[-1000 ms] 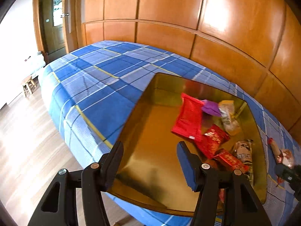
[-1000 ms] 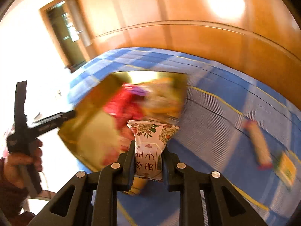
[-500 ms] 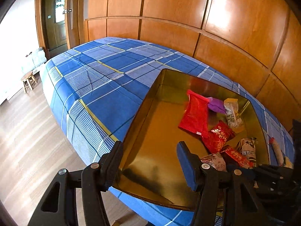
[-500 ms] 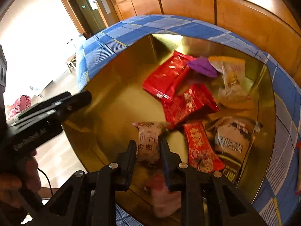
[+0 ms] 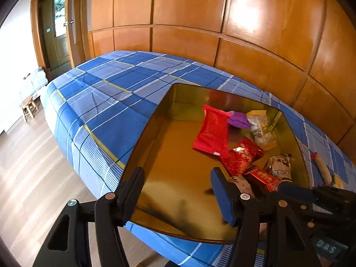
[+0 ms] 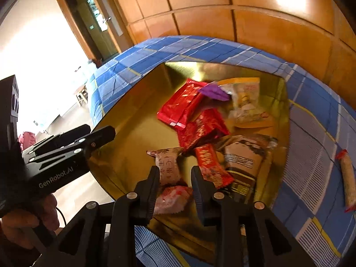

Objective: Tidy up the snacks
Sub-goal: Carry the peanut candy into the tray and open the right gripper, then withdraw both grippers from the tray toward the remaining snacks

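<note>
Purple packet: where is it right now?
The purple packet lies at the far end of the gold tray, overlapping the big red packet to its left and the yellow-and-white bag to its right.

Warm indoor light; glare on wood panels (image 5: pixel 251 20); doorway (image 6: pixel 33 51) blown out; fisheye edges bent, dark.

Blue plaid bedspread (image 5: pixel 106 102), wooden wall panels (image 5: pixel 255 44), small stool (image 5: pixel 27 109).
</note>
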Demonstrator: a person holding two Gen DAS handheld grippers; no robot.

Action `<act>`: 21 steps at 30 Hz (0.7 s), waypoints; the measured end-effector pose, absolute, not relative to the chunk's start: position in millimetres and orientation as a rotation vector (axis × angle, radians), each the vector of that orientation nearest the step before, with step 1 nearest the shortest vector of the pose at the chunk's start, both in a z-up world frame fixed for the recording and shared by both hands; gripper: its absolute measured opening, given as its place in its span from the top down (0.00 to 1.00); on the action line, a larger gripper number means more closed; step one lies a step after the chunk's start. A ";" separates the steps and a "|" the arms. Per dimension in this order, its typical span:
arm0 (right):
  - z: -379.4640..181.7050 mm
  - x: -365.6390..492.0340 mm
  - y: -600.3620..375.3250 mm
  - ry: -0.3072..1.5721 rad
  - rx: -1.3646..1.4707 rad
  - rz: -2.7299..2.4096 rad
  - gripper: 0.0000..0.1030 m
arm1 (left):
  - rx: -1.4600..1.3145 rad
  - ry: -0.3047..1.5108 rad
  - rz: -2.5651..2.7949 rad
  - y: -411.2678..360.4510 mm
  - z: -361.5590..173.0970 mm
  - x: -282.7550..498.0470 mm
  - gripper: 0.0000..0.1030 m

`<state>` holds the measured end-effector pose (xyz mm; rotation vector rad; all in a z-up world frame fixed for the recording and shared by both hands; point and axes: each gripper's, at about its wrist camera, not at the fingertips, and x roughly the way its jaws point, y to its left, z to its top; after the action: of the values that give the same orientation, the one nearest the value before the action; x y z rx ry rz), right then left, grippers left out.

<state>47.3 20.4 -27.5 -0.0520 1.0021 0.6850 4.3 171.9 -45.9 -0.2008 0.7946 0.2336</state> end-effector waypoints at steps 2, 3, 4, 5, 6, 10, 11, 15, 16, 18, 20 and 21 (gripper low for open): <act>-22.9 46.0 12.5 0.983 -0.042 0.672 0.72 | -0.186 0.794 0.221 165.2 -44.4 3.3 0.39; -20.3 44.5 8.6 0.972 -0.038 0.666 0.72 | -0.182 0.793 0.216 163.6 -44.1 3.5 0.39; -17.6 43.5 4.2 0.961 -0.035 0.658 0.72 | -0.177 0.793 0.208 160.9 -43.5 3.3 0.39; -14.6 41.4 -1.7 0.950 -0.032 0.650 0.72 | -0.170 0.790 0.201 157.9 -42.6 3.0 0.39; -12.1 40.6 -6.2 0.941 -0.028 0.643 0.72 | -0.163 0.789 0.196 155.3 -42.1 3.3 0.39; -2.0 39.2 -28.0 0.906 -0.011 0.604 0.72 | -0.139 0.786 0.171 144.4 -39.0 3.8 0.39; -0.4 39.3 -33.0 0.901 -0.008 0.595 0.72 | -0.134 0.785 0.167 142.2 -38.4 3.8 0.39; 5.7 39.9 -59.6 0.881 0.010 0.551 0.72 | -0.111 0.781 0.145 132.2 -35.9 4.8 0.39; 6.6 40.2 -67.6 0.878 0.012 0.535 0.71 | -0.106 0.781 0.138 129.9 -35.4 5.0 0.39; 7.0 41.1 -80.7 0.876 0.019 0.508 0.71 | -0.093 0.781 0.126 124.4 -34.5 5.3 0.39; 6.5 42.5 -96.4 0.878 0.027 0.478 0.71 | -0.081 0.783 0.113 117.9 -34.1 6.1 0.39; 5.9 42.9 -104.5 0.879 0.030 0.461 0.71 | -0.076 0.784 0.107 115.4 -34.0 6.6 0.39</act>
<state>42.9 -104.5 5.9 0.0300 0.8791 0.4613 6.6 115.4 -34.0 -0.0758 0.7844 0.1067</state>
